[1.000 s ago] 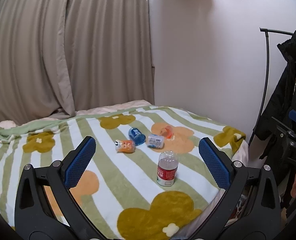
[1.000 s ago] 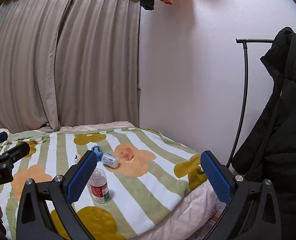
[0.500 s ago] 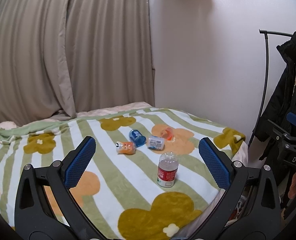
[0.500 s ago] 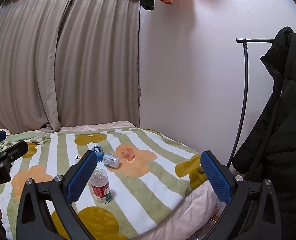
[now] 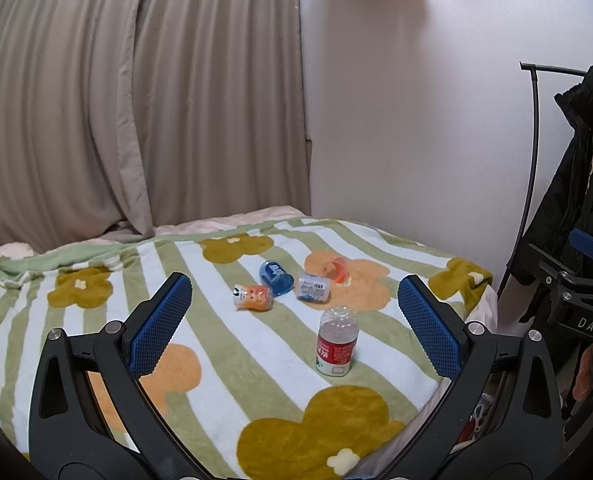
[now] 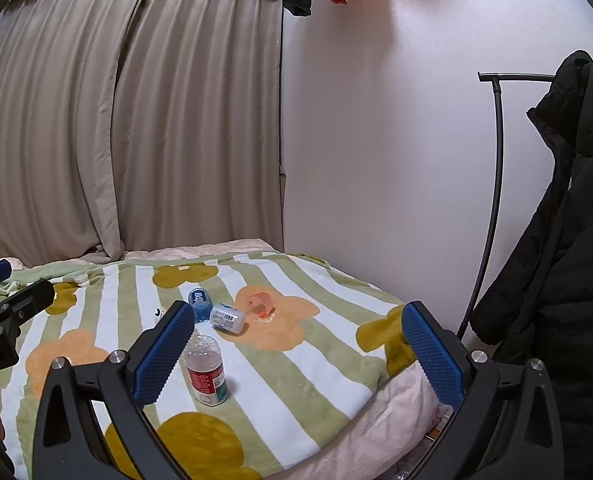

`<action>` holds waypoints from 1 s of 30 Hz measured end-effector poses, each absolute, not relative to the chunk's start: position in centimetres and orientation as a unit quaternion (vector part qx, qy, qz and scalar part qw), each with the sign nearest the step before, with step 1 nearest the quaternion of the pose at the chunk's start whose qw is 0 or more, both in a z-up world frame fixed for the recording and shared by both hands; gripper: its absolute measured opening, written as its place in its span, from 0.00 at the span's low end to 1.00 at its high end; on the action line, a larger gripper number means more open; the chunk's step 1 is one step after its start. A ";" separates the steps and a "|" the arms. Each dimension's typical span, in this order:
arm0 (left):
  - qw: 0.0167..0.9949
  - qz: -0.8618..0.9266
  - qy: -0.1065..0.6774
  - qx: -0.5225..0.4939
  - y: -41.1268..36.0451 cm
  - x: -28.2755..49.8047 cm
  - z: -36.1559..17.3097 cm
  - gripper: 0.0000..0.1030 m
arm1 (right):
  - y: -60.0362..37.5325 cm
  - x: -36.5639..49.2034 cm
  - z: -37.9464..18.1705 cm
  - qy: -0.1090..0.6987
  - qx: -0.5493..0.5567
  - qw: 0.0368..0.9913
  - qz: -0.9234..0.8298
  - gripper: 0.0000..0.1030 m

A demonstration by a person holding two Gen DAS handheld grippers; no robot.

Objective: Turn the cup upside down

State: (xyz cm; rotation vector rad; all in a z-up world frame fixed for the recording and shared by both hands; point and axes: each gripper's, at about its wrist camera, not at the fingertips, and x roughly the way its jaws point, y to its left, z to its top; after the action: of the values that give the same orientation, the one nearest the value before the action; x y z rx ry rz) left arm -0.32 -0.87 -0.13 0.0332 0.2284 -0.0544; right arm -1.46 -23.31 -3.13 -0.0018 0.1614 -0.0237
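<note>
Left to right, the orange can (image 5: pixel 253 297), blue can (image 5: pixel 275 277), white can (image 5: pixel 313 287) and orange cup (image 5: pixel 336 270) lie crowded on the blanket (image 5: pixel 224 344) — both grippers (image 5: pixel 296 320) (image 6: pixel 296 344) gape empty, well back, so reaching could knock the bottle (image 5: pixel 336 342) or seize a can instead.

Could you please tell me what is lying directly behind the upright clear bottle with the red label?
Behind the bottle lie a white-labelled container, a blue cup and an orange cup, all on their sides on the blanket. Their contents cannot be seen.

one bottle (image 5: pixel 337 346), four cups (image 5: pixel 338 270)
</note>
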 end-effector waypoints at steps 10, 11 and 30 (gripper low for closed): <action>0.993 -0.026 0.112 0.017 -0.8 -0.3 0.1 1.00 | -23.3 -1.4 -3.2 0.081 -0.001 0.997 -0.012 1.00; 0.993 -0.025 0.111 0.016 -0.8 -0.3 0.2 1.00 | -23.3 -1.4 -3.2 0.081 0.000 0.997 -0.012 1.00; 0.994 -0.029 0.109 0.017 -0.9 0.1 0.5 1.00 | -22.4 -1.7 -3.1 0.081 0.000 0.997 -0.018 1.00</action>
State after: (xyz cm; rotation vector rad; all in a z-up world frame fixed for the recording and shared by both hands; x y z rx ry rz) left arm 0.08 -0.91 0.46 0.0348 0.2180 -0.0573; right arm -1.67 -22.44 -3.13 -0.0006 0.1621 -0.0363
